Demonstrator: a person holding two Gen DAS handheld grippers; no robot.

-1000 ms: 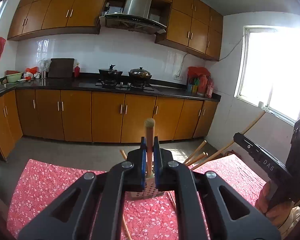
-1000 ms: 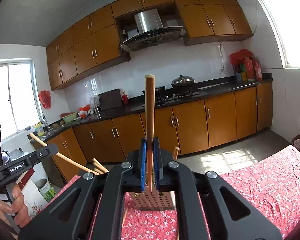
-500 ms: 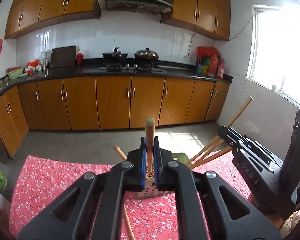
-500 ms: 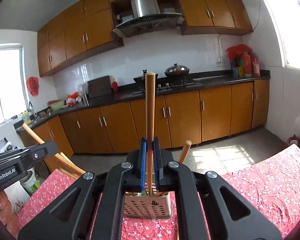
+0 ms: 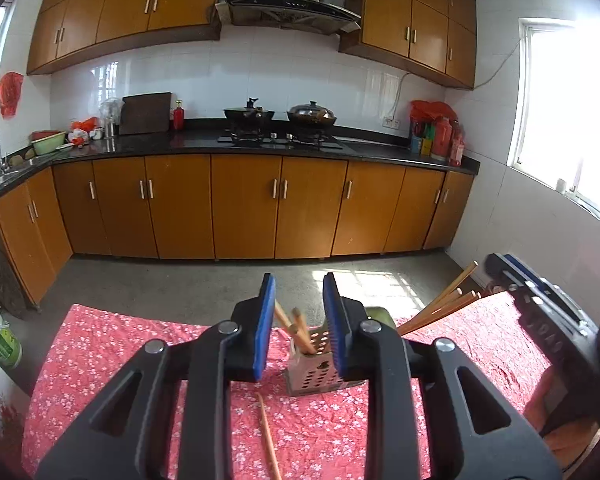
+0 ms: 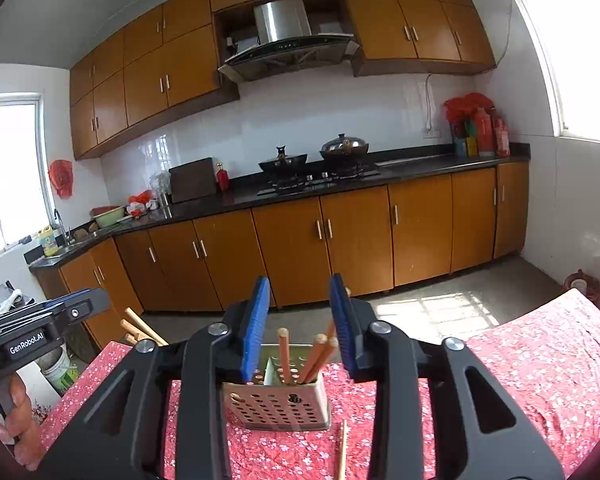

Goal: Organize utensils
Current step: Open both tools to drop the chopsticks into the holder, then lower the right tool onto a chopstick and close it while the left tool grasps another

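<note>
A perforated metal holder (image 5: 312, 376) (image 6: 276, 404) stands on the red flowered tablecloth (image 5: 100, 360) (image 6: 520, 360) with wooden chopsticks (image 5: 298, 330) (image 6: 284, 354) upright in it. My left gripper (image 5: 299, 322) hovers just before the holder. Its jaws are opening and nothing is between the pads. My right gripper (image 6: 300, 328) hangs over the holder the same way, jaws opening and empty. Several more chopsticks (image 5: 440, 308) (image 6: 140, 328) slant out between the two grippers, their lower ends hidden. One loose chopstick (image 5: 268, 436) (image 6: 343, 452) lies on the cloth.
The other gripper shows at each view's edge: the right gripper (image 5: 500, 270) and the left gripper (image 6: 94, 300), held by a hand (image 6: 16, 420). Beyond the table's far edge are bare floor, orange cabinets (image 5: 244, 204) and a white bucket (image 5: 0, 340).
Both grippers sank toward the holder and went from shut to open. The chopstick each one held has dropped out of its pads into the holder.
</note>
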